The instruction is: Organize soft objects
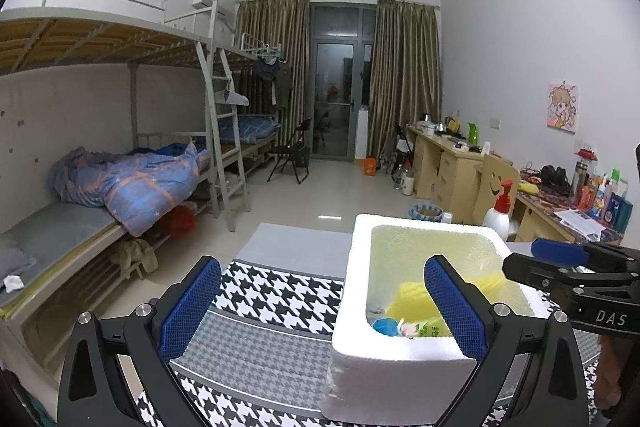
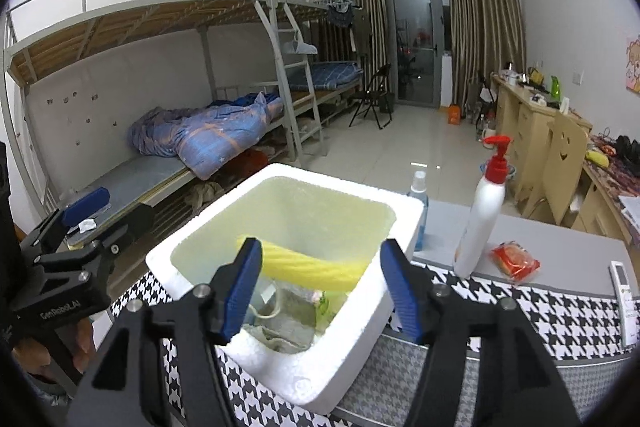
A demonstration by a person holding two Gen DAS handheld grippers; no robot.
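One white foam box sits on my houndstooth-patterned table cover, and the soft things lie inside it: one yellow ribbed sponge across the middle, a pale cloth at the bottom, and one green printed packet whose writing I cannot read. One white pump bottle with a red top stands just beside the box, with one small spray bottle behind it. One red snack packet and one white remote lie further right. My left gripper is spread wide and holds nothing; it reads "GenRobot.AI". My right gripper, marked "DAS", is also wide apart and empty above the box.
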